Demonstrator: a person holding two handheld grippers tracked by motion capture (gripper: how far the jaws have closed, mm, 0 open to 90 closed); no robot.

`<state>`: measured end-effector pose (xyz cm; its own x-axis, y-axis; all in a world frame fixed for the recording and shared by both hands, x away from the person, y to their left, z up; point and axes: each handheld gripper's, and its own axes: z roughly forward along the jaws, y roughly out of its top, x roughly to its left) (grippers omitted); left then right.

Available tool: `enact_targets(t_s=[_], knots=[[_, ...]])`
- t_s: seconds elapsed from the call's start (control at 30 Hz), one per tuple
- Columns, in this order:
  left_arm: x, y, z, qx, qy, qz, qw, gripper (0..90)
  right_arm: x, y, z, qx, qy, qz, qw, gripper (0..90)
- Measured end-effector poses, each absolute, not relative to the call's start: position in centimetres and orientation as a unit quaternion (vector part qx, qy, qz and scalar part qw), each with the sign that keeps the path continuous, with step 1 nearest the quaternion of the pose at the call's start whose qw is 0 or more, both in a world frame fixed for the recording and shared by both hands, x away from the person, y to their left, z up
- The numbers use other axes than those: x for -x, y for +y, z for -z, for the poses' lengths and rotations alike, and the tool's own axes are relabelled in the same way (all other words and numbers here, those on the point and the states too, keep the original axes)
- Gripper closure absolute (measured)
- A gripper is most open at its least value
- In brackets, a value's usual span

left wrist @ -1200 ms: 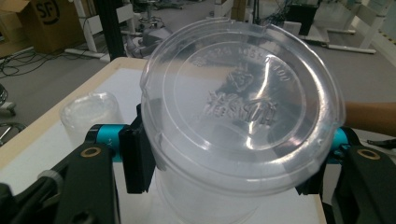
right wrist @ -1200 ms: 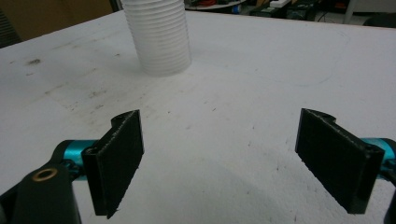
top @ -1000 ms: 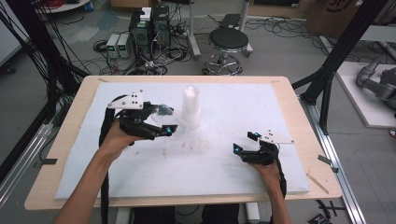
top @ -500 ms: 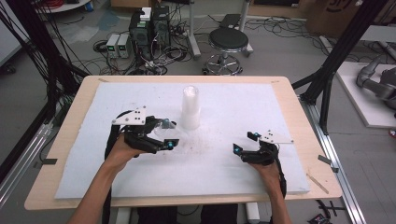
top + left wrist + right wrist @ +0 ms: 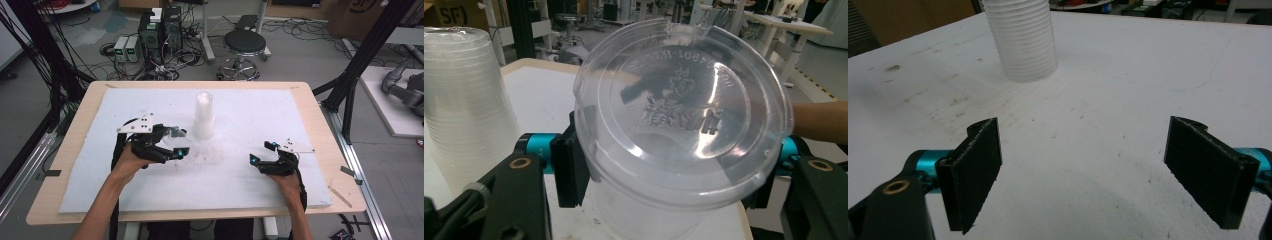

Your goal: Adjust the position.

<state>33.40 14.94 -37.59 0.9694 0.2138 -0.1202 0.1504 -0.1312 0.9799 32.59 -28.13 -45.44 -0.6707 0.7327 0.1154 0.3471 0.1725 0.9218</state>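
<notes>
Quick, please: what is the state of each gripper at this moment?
Left gripper: closed on a clear plastic cup.
Right gripper: open, holding nothing.

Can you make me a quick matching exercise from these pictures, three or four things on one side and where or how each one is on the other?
Things:
1. clear cup
2. stack of cups
3. right gripper
4. stool

States:
A. on the floor beyond the table
B. open, nothing between its pads
C. clamped in the left gripper, bottom toward the camera
D. standing upside down mid-table

Pairs: 1-C, 2-D, 3-B, 4-A
</notes>
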Motion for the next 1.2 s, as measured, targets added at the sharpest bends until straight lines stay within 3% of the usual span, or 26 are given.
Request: enact_targets(t_s=[0.27, 0.47, 1.2], knots=[[-33.6, 14.9, 37.5, -0.743, 0.117, -0.021, 0.659, 35.7, -32.2, -28.1, 44.1, -0.309, 0.745, -0.572, 0.152, 15.4], [-33.8, 14.4, 37.6, -0.744, 0.114, -0.014, 0.659, 35.6, -32.1, -26.9, 41.0, -0.243, 0.757, -0.6, 0.094, 15.5], [-33.3, 11.9, 36.9, -0.73, 0.092, 0.003, 0.677, 35.7, -33.5, -20.5, 36.9, -0.113, 0.766, -0.632, 0.017, 15.5]])
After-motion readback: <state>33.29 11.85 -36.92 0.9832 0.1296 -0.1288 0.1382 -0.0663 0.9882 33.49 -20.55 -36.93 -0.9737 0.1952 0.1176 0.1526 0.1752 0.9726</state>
